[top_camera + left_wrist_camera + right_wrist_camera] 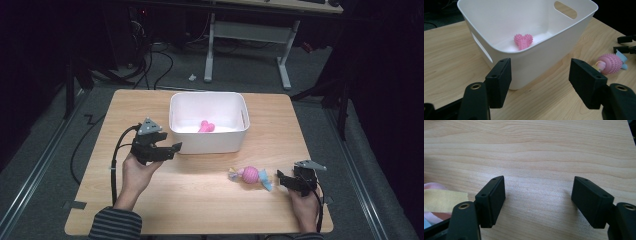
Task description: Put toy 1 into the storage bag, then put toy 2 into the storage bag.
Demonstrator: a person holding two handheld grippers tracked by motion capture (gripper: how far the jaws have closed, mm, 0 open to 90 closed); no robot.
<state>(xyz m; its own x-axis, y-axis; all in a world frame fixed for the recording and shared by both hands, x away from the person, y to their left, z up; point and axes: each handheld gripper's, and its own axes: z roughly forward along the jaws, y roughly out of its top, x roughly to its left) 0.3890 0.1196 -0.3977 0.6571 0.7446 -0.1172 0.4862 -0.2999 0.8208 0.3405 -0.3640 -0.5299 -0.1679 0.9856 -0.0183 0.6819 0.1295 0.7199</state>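
A white plastic bin (207, 142) stands at the back middle of the wooden table, with a pink spiky heart-shaped toy (206, 126) on its floor. My left gripper (175, 147) hovers at the bin's front left corner, jaws open and empty. In the left gripper view the bin's wall (544, 57) is just beyond the open left gripper (540, 72), and the heart toy (523, 41) lies inside. A pink spiky ball toy with pastel ribbons (250, 174) lies on the table, front right. My right gripper (280, 176) rests just right of it, open over bare wood (537, 192).
The ball toy (610, 63) and the right gripper's jaw tips (617, 44) appear at the right of the left gripper view. Yellow and pink ribbon ends (441, 200) lie beside the right gripper's left jaw. A desk frame (285, 65) and cables stand beyond the table.
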